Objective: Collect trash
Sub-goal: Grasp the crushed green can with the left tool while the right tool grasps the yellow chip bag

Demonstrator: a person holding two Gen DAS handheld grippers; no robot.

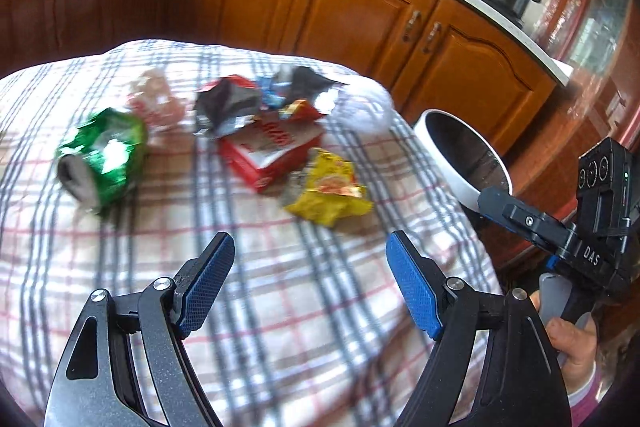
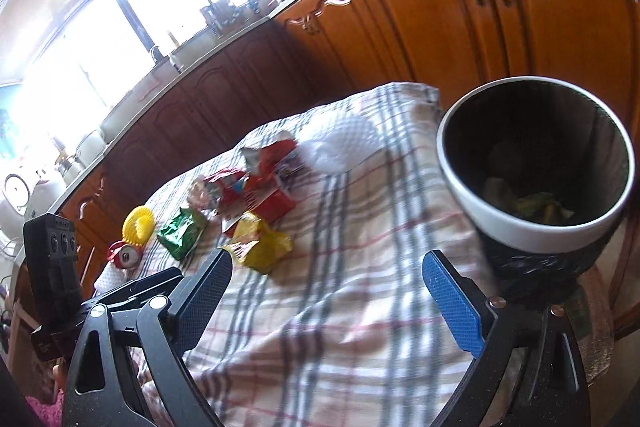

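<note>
Left gripper (image 1: 308,263): tipped down over the checked cloth (image 1: 280,307), fingers apart, nothing held.
Right gripper (image 2: 328,279): tipped down, fingers wide, empty.
Yellow wrapper (image 1: 328,191): crumpled, lying by the red box (image 1: 268,151).
Bin (image 2: 536,163): at the cloth's edge.

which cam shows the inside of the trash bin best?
Right wrist. It looks down into the trash bin, showing the whole white rim and some scraps at the bottom. Left wrist catches the bin only at an angle, near the table edge, partly hidden by the right gripper.
</note>
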